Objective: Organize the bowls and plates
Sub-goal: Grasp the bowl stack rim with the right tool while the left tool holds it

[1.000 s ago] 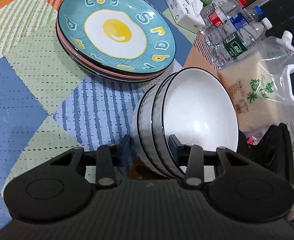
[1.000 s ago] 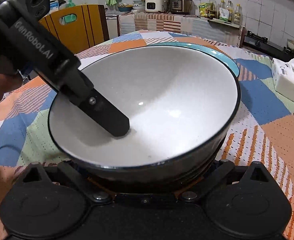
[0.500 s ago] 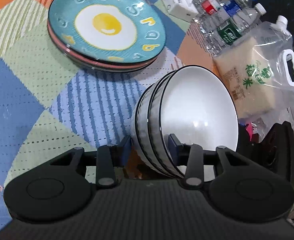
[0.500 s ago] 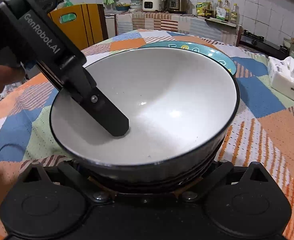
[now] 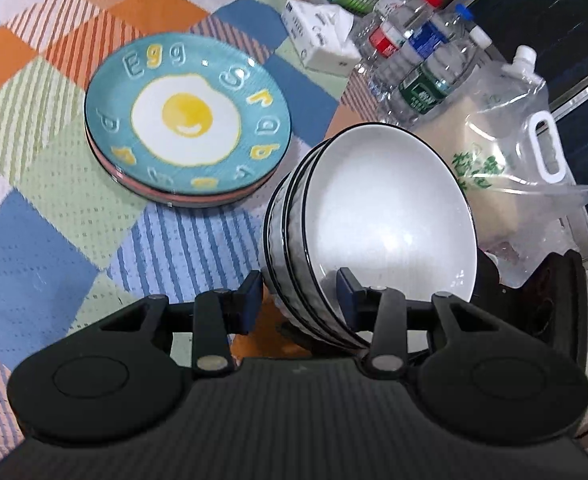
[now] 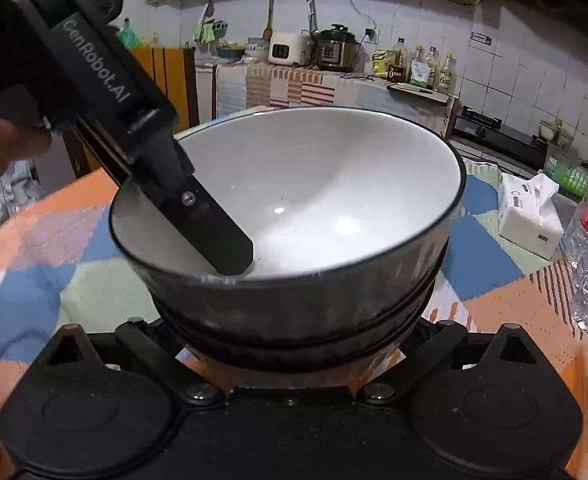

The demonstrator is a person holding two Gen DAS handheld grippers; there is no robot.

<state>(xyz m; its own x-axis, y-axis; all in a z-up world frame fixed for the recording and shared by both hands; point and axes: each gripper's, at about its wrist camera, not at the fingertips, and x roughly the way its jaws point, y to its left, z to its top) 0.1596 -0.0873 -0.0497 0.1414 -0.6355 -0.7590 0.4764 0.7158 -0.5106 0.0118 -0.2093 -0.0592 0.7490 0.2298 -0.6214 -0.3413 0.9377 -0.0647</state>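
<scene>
A nested stack of white bowls with black rims (image 5: pixel 378 216) is held tilted above the patchwork tablecloth (image 5: pixel 34 240). My left gripper (image 5: pixel 300 294) is shut on the stack's rim, one finger inside the top bowl and one outside. In the right wrist view the same bowl stack (image 6: pixel 302 248) fills the middle, and the left gripper's finger (image 6: pixel 218 236) reaches into it. My right gripper (image 6: pixel 294 344) clasps the base of the stack from below; its fingertips are hidden under the bowls. A stack of plates topped by a teal egg plate (image 5: pixel 186 120) lies on the cloth, apart from the bowls.
Several water bottles (image 5: pixel 422 60), a tissue box (image 5: pixel 322 36) and a clear bag of rice (image 5: pixel 510 152) stand at the table's right edge. A counter with cookers and oil bottles (image 6: pixel 334 56) lies behind the table. A wooden chair (image 6: pixel 170 80) stands at its far side.
The bowl stack has risen off the table with both grippers and moved away from the plates. The plate stack now looks smaller and farther off.
</scene>
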